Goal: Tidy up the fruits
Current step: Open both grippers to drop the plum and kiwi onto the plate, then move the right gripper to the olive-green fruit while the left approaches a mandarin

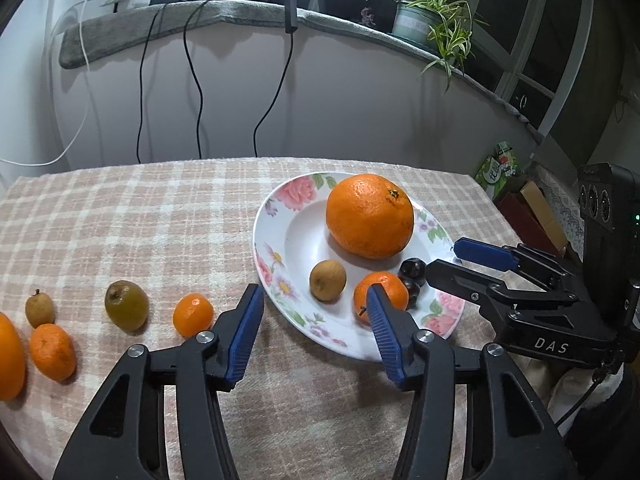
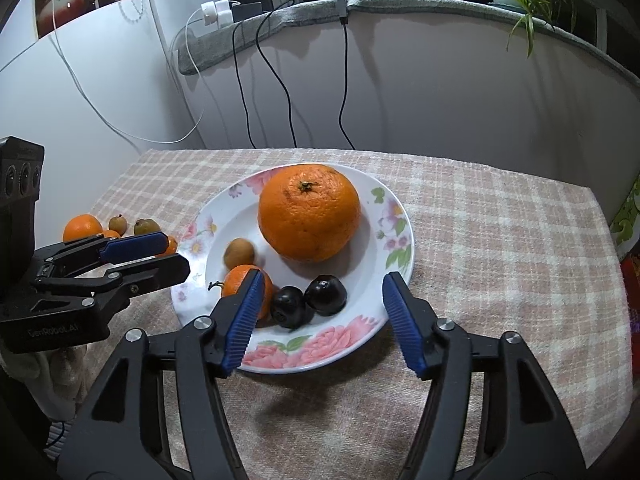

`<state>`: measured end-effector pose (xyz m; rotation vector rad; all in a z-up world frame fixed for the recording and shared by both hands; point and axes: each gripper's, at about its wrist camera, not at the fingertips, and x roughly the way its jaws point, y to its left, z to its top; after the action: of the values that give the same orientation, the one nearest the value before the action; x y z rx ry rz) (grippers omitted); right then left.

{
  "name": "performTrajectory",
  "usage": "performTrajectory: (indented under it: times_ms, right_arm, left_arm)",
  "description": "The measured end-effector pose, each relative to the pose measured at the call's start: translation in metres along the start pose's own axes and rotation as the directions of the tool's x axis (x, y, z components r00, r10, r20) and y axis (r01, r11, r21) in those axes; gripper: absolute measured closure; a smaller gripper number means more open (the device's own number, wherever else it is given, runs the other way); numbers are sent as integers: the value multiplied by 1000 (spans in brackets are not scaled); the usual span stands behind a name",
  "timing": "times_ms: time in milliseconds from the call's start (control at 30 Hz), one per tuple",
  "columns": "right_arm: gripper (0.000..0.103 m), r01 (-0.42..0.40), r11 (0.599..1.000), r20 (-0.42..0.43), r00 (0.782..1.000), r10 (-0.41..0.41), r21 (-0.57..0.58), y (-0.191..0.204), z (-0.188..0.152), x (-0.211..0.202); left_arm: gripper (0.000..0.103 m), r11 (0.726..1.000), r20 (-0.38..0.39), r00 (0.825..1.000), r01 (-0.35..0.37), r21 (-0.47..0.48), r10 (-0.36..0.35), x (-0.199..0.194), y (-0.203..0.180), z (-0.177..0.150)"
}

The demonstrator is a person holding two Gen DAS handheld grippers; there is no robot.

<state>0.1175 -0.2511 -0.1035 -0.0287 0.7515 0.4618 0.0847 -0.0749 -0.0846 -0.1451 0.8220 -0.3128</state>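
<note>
Orange fruit (image 2: 309, 212) sits on the plate (image 2: 394, 248) with smaller fruits; more lie left on the cloth (image 1: 120, 224). Left gripper (image 1: 316, 320) and right gripper (image 2: 324, 312) stand apart, empty.

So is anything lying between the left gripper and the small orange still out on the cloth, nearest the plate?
Nothing visible. The left gripper is open with only bare checked cloth between it and the small orange, which sits just left of its left finger. The brown-green fruit lies further left, beyond it, and the plate is to the right.
</note>
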Motion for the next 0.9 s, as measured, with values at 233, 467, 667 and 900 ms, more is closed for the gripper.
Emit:
performTrajectory:
  times_ms: [233, 467, 667, 900]
  right_arm:
    - [39, -13, 1000, -3, 1000, 13, 17, 0, -1, 0]
    - [39, -10, 998, 11, 1000, 9, 67, -8, -1, -1]
    - [35, -49, 992, 43, 998, 44, 113, -13, -1, -7]
    - [23, -59, 993, 36, 998, 55, 107, -9, -1, -9]
  left_arm:
    - [44, 1000, 9, 1000, -8, 2, 8, -4, 0, 0]
    - [41, 1000, 10, 1000, -13, -5, 13, -8, 3, -2]
    - [41, 1000, 11, 1000, -22, -15, 22, -13, 7, -5]
    - [38, 998, 19, 999, -41, -37, 42, -22, 16, -10]
